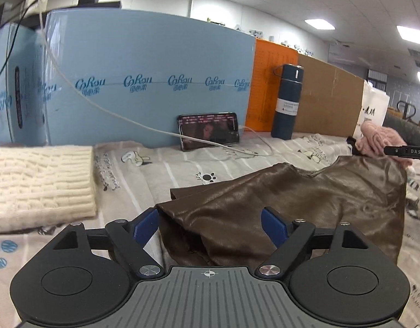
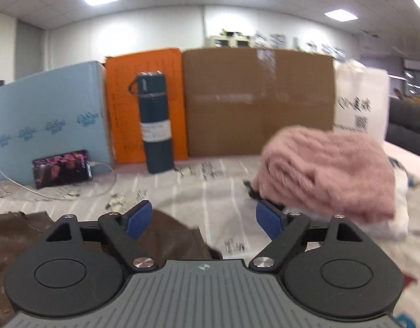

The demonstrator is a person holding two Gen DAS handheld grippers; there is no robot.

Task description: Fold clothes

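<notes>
A shiny brown garment lies partly folded on the printed bedsheet. My left gripper is open, its blue pads either side of the garment's near left corner. My right gripper is open over the garment's right edge, holding nothing. In the left wrist view its black tip shows at the far right, beyond the garment. A folded cream knit sweater lies at the left. A fluffy pink sweater sits on white folded cloth at the right.
A blue box, an orange board, a cardboard box and a white bag line the back. A dark blue flask and a phone with a white cable stand before them.
</notes>
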